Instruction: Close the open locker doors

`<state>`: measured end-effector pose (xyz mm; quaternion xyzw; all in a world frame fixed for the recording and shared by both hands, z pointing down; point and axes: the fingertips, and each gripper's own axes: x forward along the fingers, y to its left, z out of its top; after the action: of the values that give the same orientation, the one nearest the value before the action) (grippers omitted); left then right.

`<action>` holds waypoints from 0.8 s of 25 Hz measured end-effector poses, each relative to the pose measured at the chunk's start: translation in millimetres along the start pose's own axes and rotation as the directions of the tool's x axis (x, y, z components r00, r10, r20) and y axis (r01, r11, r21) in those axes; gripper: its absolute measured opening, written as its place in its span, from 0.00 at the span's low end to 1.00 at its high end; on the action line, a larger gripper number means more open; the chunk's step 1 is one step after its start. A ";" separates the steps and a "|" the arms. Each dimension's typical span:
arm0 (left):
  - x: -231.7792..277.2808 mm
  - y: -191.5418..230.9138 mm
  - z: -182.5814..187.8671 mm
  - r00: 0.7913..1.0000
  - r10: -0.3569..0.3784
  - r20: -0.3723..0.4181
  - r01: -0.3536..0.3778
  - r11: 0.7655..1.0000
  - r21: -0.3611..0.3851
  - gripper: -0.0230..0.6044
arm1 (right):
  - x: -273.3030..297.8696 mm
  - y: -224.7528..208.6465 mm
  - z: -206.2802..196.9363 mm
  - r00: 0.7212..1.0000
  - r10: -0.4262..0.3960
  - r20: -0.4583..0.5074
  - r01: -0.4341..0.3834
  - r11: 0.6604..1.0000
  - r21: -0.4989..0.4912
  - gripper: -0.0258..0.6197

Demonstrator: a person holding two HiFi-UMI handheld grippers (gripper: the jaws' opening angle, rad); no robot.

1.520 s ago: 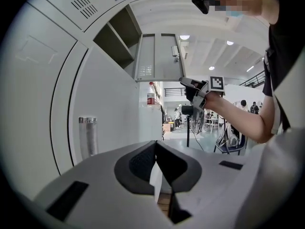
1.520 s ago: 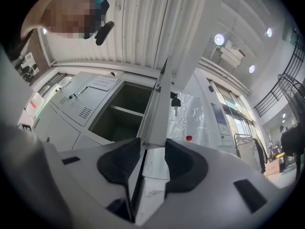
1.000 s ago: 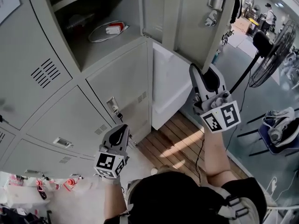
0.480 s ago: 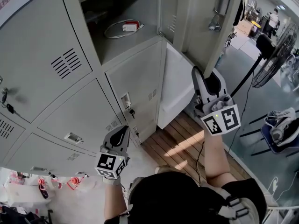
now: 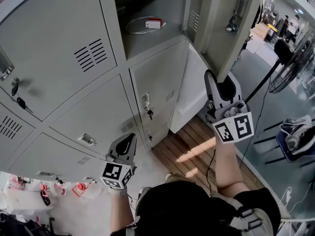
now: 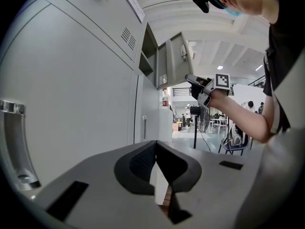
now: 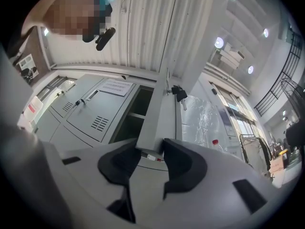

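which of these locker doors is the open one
The upper door at the head view's right, swung out from the compartment holding a white charger. The other doors in view sit flush and shut.

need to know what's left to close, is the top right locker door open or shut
Open. The door stands out at an angle, and the charger on the shelf inside shows.
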<state>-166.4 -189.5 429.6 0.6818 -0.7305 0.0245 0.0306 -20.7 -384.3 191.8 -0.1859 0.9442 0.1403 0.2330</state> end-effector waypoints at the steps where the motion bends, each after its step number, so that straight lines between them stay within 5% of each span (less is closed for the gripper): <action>1: -3.5 3.0 -1.2 1.000 0.003 -0.001 -0.003 1.000 -0.002 0.05 | 1.7 4.4 -0.2 1.000 0.001 -0.001 -0.001 1.000 -0.005 0.26; 20: -51.1 55.5 -9.6 0.997 0.081 0.005 -0.080 0.996 -0.029 0.05 | 48.7 84.0 -14.1 0.996 0.076 -0.037 -0.080 0.990 -0.120 0.40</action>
<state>-218.2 -134.1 435.5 0.6513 -0.7578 0.0132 0.0370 -101.2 -328.3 194.7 -0.1651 0.9441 0.2033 0.2003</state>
